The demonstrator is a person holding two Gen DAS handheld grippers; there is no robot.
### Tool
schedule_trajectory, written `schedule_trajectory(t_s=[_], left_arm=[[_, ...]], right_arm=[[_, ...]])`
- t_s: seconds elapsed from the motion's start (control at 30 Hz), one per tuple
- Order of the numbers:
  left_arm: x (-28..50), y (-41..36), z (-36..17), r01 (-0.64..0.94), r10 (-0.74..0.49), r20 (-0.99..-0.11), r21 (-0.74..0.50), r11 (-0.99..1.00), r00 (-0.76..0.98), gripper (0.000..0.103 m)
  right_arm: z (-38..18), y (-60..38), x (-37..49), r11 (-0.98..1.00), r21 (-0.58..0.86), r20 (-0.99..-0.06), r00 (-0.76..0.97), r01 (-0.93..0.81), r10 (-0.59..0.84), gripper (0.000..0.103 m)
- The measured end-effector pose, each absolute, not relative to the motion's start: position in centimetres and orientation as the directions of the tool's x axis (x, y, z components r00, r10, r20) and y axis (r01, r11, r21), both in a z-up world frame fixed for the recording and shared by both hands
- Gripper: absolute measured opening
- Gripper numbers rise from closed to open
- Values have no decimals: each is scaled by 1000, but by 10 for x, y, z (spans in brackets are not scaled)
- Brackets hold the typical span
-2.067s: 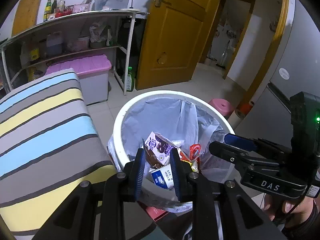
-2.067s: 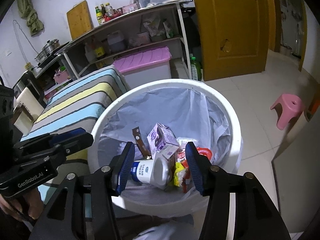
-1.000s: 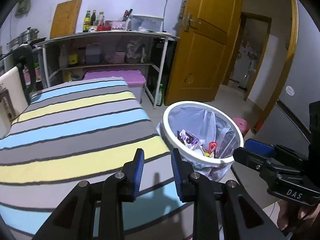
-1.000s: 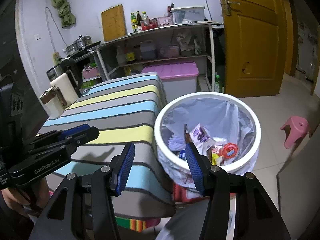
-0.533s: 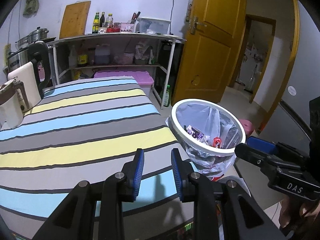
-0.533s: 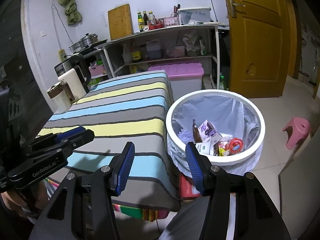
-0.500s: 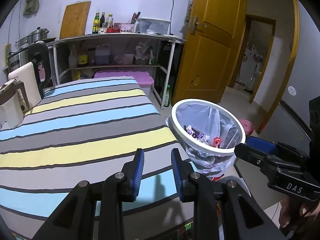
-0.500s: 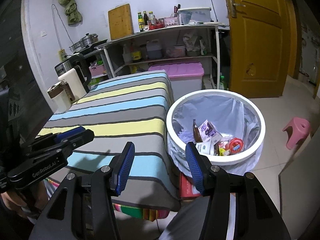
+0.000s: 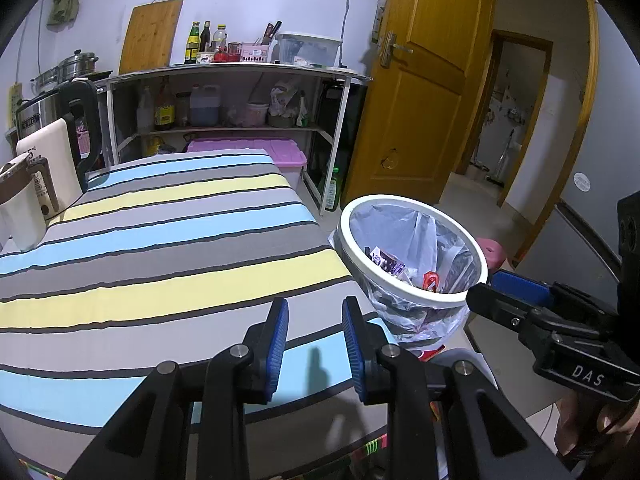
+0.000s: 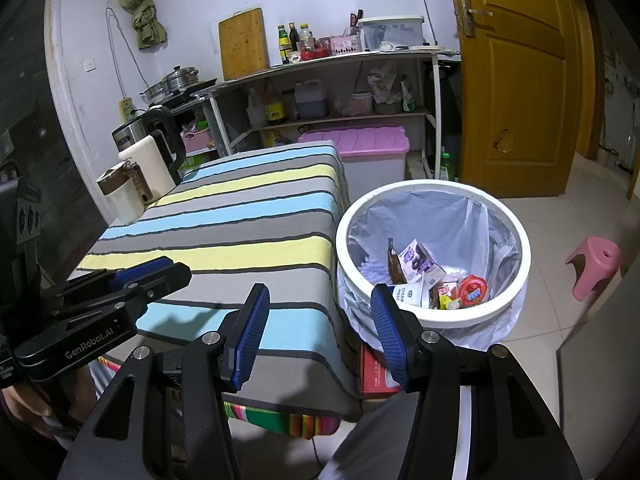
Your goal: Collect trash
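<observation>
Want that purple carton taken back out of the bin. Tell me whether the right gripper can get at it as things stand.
Probably yes. The right gripper is open and empty, and the purple carton lies on top of the trash in the white bin, whose mouth is uncovered. Nothing blocks the way down, though neighbouring wrappers crowd it.

Both grippers are sitting much farther back vs ~2 s ago. Then the left gripper [image 9: 314, 344] & right gripper [image 10: 318, 336] were hanging right over the white bin [image 10: 434, 322], which filled centre frame. Now the bin is showing small, mid-right of left view & right-centre of right view. The striped table [image 9: 160, 248] is taking up the left & centre of both views. Kettles [image 10: 150, 160] are coming into sight at left edge. Most of the pull-back was done early; in the last half sec the views are barely shifting.
</observation>
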State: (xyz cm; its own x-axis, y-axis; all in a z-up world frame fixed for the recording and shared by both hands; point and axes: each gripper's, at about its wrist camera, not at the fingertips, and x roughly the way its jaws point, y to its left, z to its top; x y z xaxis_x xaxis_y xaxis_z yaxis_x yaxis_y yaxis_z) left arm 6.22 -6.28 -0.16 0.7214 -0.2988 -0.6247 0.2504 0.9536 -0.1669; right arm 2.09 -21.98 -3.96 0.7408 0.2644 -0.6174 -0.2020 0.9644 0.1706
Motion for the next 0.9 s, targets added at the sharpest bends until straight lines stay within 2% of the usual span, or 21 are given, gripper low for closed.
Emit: schedule_trajectory(t_s=[0.9], left_arm=[[63,-58,-7,237,-288,-637,-166,957,716,28]], right_arm=[[-39,-219,20,964,170,-621,738,-203,265,54]])
